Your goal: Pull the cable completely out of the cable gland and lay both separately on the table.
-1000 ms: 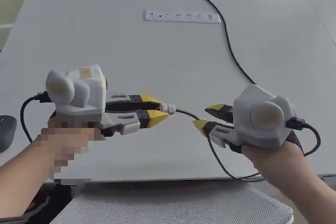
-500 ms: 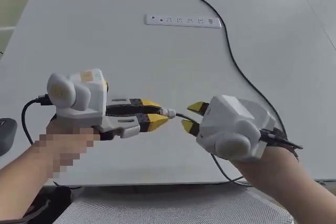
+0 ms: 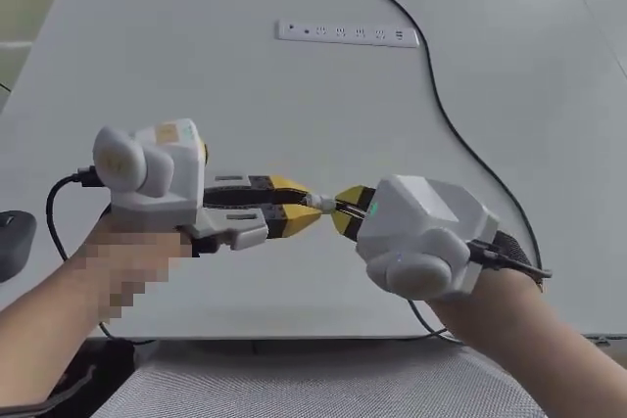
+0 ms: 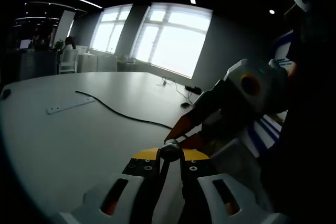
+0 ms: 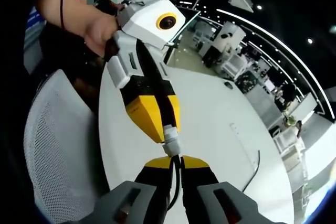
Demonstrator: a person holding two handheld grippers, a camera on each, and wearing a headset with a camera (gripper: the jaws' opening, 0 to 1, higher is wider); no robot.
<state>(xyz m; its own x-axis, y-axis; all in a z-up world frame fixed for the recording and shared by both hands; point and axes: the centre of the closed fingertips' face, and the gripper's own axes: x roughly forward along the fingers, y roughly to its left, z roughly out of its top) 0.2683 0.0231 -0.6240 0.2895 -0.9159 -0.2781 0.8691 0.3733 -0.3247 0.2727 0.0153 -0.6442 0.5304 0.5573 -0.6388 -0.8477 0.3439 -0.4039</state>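
A small white cable gland (image 3: 315, 203) is held above the table's front edge, with my left gripper (image 3: 302, 207) shut on it. In the left gripper view the gland (image 4: 170, 151) sits between the yellow tips of that gripper (image 4: 169, 160). A thin black cable (image 5: 175, 174) leaves the gland (image 5: 170, 139) and passes between the jaws of my right gripper (image 5: 176, 165), which is shut on it just behind the gland. In the head view my right gripper (image 3: 345, 210) meets the left tip to tip. The cable's slack (image 3: 421, 315) hangs below the right hand.
A white power strip (image 3: 348, 33) lies at the table's far side. A long black cable (image 3: 460, 134) runs from there towards the right hand. A dark object (image 3: 12, 242) sits at the left edge. A white mesh chair (image 3: 323, 379) stands below the table's front edge.
My right gripper has rolled over and moved left to the gland, and its jaws have shut on the cable. My left gripper has held still with the gland.
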